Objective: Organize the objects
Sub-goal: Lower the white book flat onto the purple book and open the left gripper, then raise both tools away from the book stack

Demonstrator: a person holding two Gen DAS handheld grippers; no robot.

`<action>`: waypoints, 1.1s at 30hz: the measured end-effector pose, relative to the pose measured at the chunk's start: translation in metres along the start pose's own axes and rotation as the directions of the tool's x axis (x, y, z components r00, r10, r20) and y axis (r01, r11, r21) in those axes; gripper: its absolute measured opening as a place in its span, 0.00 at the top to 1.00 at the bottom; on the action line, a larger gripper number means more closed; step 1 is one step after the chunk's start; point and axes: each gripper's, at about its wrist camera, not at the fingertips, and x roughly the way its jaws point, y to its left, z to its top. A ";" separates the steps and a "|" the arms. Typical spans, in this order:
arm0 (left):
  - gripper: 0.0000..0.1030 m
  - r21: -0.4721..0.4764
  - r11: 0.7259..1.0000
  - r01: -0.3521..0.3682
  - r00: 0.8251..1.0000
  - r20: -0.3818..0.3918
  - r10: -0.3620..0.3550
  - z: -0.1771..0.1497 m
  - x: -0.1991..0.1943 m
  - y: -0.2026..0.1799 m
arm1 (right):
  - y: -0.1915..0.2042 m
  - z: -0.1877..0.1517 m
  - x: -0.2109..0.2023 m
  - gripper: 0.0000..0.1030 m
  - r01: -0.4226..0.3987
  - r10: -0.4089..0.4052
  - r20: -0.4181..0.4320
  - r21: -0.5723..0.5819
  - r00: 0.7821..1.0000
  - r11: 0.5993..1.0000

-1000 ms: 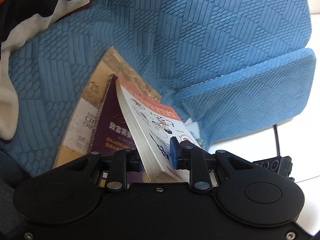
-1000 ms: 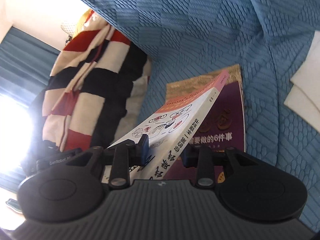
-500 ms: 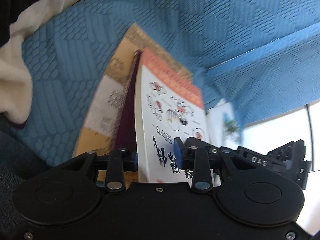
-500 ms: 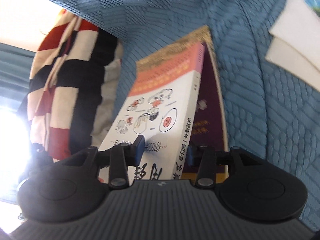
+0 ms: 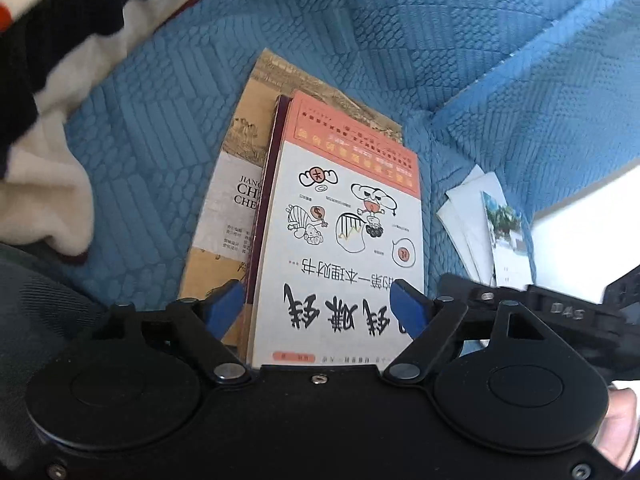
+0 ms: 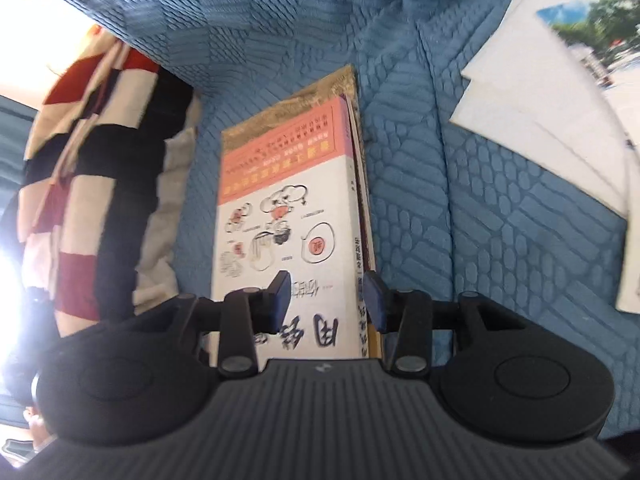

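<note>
Lies flat now, no longer tilted: white book [image 5: 340, 240] atop purple book [image 5: 267, 200], twelve o'clock of left gripper [image 5: 316, 292], just opened wide, holding nothing. Right gripper [image 6: 326, 286] half-open at spine; grip unclear. Seems stacked.

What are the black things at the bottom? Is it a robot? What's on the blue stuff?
No robot: a person holds a grabbing tool in each hand, each with a camera looking along its fingers. One picture is from the left tool, one from the right tool. Both see a blue quilted cover. A white cartoon book tops a purple book and a tan book. Papers and a striped blanket lie nearby. The left tool's jaws have just been opening, wide around the white book, gripping nothing. The right tool's have just opened a little; the book's edge sits between them, but I cannot tell if they squeeze.
</note>
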 end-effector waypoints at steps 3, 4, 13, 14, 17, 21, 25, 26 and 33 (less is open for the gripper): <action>0.23 0.026 1.000 0.017 1.000 0.026 -0.018 -0.002 -0.019 -0.012 | 0.010 -0.005 -0.024 0.58 0.035 -0.032 0.051 -0.050 0.998 0.998; 0.23 0.038 0.999 0.028 0.999 0.035 -0.030 -0.003 -0.026 -0.017 | 0.015 -0.007 -0.033 0.58 0.049 -0.045 0.070 -0.068 0.997 0.996; 0.23 0.205 0.976 0.073 0.976 0.187 -0.113 -0.012 -0.106 -0.081 | 0.061 -0.030 -0.124 0.58 0.057 -0.012 0.248 -0.173 0.969 0.983; 0.23 0.219 0.972 0.082 0.972 0.197 -0.126 -0.012 -0.113 -0.088 | 0.066 -0.033 -0.135 0.58 0.057 -0.006 0.272 -0.180 0.962 0.982; 0.23 0.268 0.959 0.095 0.962 0.225 -0.158 -0.016 -0.132 -0.107 | 0.079 -0.043 -0.160 0.58 0.077 -0.004 0.332 -0.205 0.943 0.976; 0.22 0.341 0.934 0.107 0.952 0.236 -0.195 -0.028 -0.150 -0.131 | 0.090 -0.060 -0.189 0.57 0.101 -0.005 0.398 -0.221 0.918 0.970; 0.22 0.404 0.907 0.118 0.946 0.231 -0.226 -0.047 -0.160 -0.151 | 0.094 -0.079 -0.208 0.57 0.126 -0.018 0.450 -0.212 0.893 0.969; 0.22 0.415 0.902 0.117 0.946 0.231 -0.229 -0.052 -0.161 -0.155 | 0.095 -0.085 -0.211 0.57 0.136 -0.023 0.459 -0.214 0.888 0.967; 0.22 0.459 0.881 0.113 0.942 0.232 -0.242 -0.081 -0.161 -0.170 | 0.084 -0.121 -0.222 0.57 0.177 -0.081 0.488 -0.155 0.869 0.972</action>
